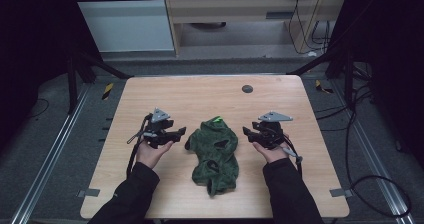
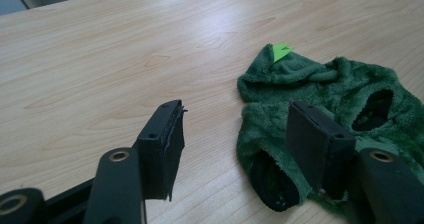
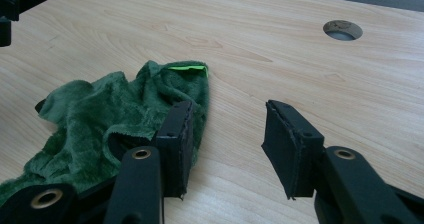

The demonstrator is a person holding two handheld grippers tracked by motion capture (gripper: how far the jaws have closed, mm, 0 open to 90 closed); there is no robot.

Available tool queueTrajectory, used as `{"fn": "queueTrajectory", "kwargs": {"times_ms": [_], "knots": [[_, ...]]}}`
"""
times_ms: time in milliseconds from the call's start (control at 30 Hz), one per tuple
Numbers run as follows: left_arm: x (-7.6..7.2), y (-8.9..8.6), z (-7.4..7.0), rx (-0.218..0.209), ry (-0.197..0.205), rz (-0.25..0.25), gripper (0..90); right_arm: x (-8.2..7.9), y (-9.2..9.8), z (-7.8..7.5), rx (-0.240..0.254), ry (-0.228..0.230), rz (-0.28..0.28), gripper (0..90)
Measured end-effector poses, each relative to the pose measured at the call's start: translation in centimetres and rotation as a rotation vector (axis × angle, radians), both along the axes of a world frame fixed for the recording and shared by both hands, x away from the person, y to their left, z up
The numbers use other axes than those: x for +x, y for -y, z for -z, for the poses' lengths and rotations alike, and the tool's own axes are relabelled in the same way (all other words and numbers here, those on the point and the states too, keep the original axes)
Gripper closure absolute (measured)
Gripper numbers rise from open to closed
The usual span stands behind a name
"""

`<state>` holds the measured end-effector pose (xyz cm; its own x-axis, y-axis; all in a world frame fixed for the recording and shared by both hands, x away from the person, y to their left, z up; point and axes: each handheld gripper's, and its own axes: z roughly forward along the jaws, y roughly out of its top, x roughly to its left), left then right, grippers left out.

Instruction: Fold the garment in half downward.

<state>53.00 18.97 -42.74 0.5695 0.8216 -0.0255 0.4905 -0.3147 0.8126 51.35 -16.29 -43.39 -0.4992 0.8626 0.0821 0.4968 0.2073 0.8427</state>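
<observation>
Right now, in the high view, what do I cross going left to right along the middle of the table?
Left gripper → green fleece garment → right gripper, all over the wooden table. Both grippers' jaws are open, one each side of the garment.

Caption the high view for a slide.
Two open grippers, left and right, flank a crumpled green garment on a wooden table.

A fuzzy cloth (image 1: 215, 151) lies in the middle of the table (image 1: 200, 96), between the left gripper (image 1: 176, 135) and the right gripper (image 1: 248, 133), with a round hole (image 1: 247, 88) behind it.
</observation>
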Motion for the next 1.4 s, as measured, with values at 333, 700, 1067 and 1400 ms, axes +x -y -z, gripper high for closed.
{"fn": "queueTrajectory", "kwargs": {"times_ms": [333,700,1067,1400], "knots": [[1.1,1.0,0.3,0.004,-0.027,0.024,41.5,1.2,-0.9,0.2,0.001,-0.023,-0.012,54.7],[2.2,2.1,1.2,0.024,-0.049,0.048,44.0,2.4,-2.0,0.9,-0.006,-0.051,-0.023,54.3],[3.3,3.5,2.2,0.057,-0.077,0.074,45.9,3.2,-2.9,2.0,-0.012,-0.078,-0.030,54.3],[4.2,4.4,3.6,0.111,-0.102,0.095,47.8,4.0,-3.4,3.2,-0.023,-0.113,-0.040,54.2]]}}
